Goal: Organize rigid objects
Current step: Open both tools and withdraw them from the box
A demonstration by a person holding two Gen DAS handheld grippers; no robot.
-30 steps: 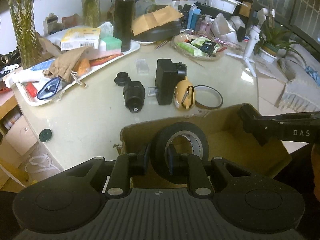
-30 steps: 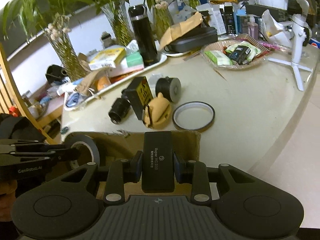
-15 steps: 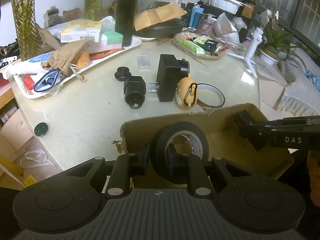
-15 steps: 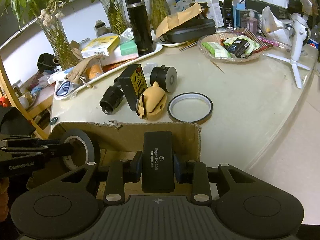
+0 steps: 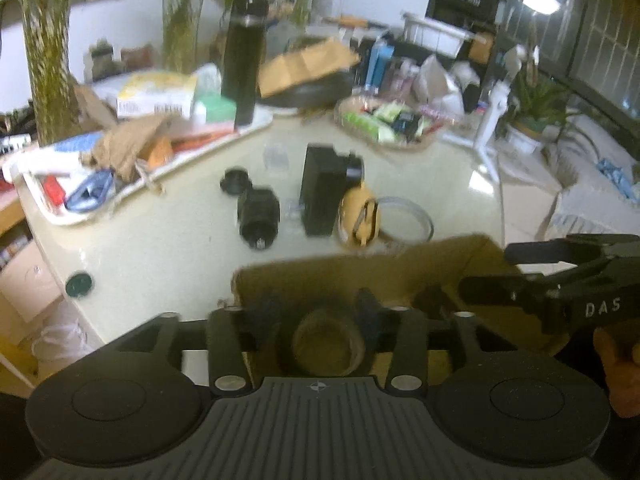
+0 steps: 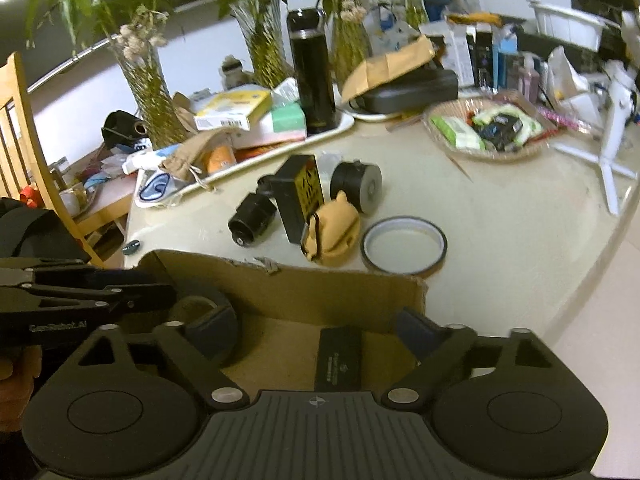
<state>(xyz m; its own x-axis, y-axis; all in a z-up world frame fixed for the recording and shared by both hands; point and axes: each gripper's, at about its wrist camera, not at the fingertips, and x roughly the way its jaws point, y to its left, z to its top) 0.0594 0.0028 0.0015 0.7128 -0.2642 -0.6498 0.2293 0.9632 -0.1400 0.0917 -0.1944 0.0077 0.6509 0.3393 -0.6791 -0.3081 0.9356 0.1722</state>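
Cardboard box (image 6: 288, 292), brown and open-topped, lies directly under both tongs. Left gripper (image 5: 320, 312): jaws opening, pads clear of the black tape roll (image 5: 324, 344) lying between them on the box floor. Right gripper (image 6: 320, 332): jaws opening wide, the flat black rectangular device (image 6: 338, 358) loose below, long axis pointing away; its print is illegible. Remaining items lie ahead beyond the box wall, the yellow bear-shaped case (image 6: 332, 234) nearer the right hand. Gripper bodies read "DAS" and "GenRobot.AI".

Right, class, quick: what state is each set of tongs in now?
Left tongs: opening, black tape roll loose between them.
Right tongs: opening wide, black device released into the cardboard box.
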